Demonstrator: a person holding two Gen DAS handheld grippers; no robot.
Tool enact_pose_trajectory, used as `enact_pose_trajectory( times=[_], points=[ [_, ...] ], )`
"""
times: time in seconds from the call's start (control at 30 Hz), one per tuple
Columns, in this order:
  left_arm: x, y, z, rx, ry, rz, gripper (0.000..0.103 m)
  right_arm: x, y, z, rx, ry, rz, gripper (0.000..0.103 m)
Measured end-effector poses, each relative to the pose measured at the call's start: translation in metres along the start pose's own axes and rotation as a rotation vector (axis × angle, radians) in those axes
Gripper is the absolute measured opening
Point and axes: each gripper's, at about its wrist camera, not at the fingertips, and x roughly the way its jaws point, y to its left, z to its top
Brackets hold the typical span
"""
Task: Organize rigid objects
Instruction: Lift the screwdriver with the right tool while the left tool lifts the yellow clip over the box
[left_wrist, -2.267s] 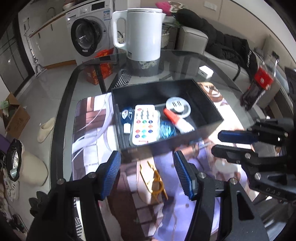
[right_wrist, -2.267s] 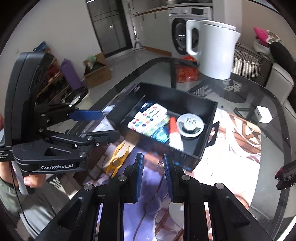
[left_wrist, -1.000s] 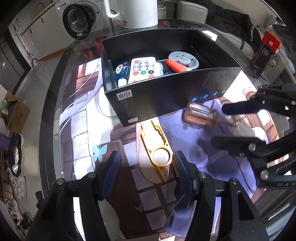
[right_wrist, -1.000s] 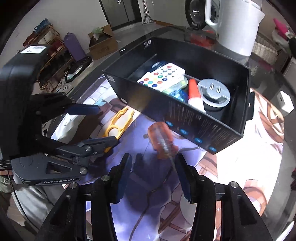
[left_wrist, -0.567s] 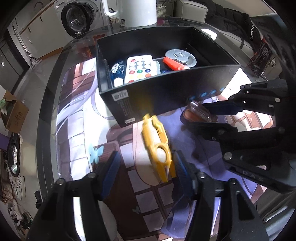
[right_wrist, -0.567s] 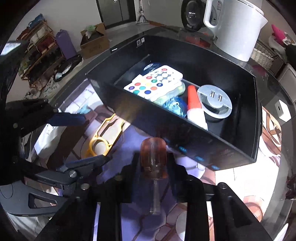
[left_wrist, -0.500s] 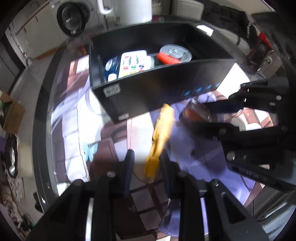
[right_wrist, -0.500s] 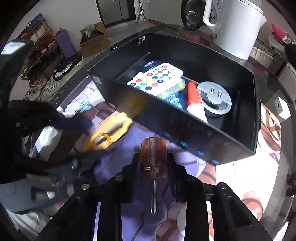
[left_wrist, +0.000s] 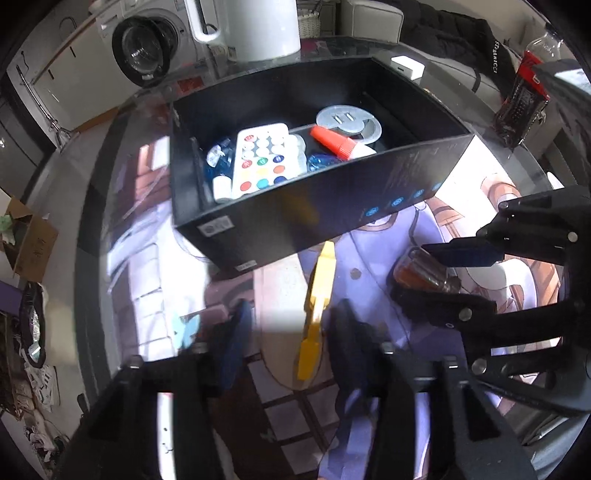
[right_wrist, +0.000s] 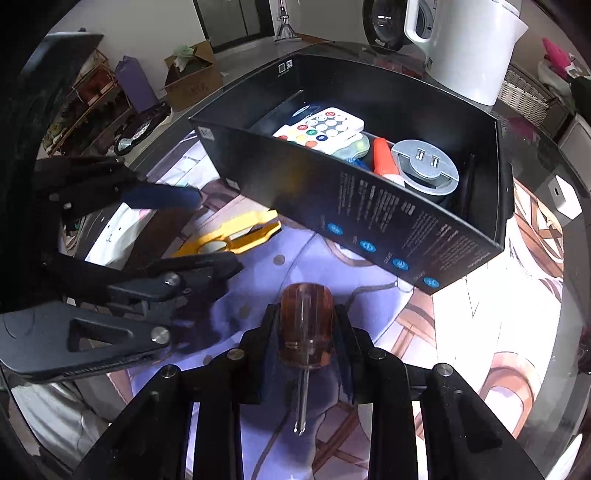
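Two items held, both just short of the open black cardboard box (right_wrist: 369, 206): left gripper (left_wrist: 286, 325) pinching a flat yellow plastic tool (left_wrist: 317, 295); right gripper (right_wrist: 304, 332) clamped on a stubby amber-handled screwdriver (right_wrist: 306, 325). Risk: the thin yellow piece may twist free or snag the box's near wall.

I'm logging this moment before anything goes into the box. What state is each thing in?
Left gripper: shut on the yellow tool.
Right gripper: shut on the screwdriver, tip pointing back.
Black box: open-topped, partly filled.
Remote: lying in the box.
Kettle: upright behind the box.
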Motion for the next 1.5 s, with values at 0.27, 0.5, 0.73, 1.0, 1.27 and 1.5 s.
enact_pose_trajectory(
  times=[0.27,0.5,0.73,1.0,1.27,1.5],
  points=[
    [-0.011,-0.006,-0.001,0.013,-0.026,-0.035,0.006,-0.006,-0.003,-0.003,0.025,-0.030,-0.023,0.027],
    [-0.056,-0.009,-0.005,0.016,-0.206,-0.033,0.006,-0.044,-0.003,-0.011,0.064,-0.167,-0.034,0.027],
    [-0.106,-0.012,-0.002,0.023,-0.444,-0.037,0.006,-0.090,0.002,-0.017,0.090,-0.356,-0.055,0.027],
    [-0.149,-0.007,-0.003,-0.018,-0.672,-0.027,0.006,-0.134,0.011,-0.019,0.093,-0.617,-0.114,0.027],
    [-0.149,0.000,0.007,-0.040,-0.706,-0.024,0.006,-0.147,0.022,-0.010,0.090,-0.703,-0.146,0.027],
    [-0.139,0.009,0.024,-0.095,-0.714,-0.016,0.006,-0.149,0.008,0.003,0.141,-0.745,-0.178,0.026]
  ],
)
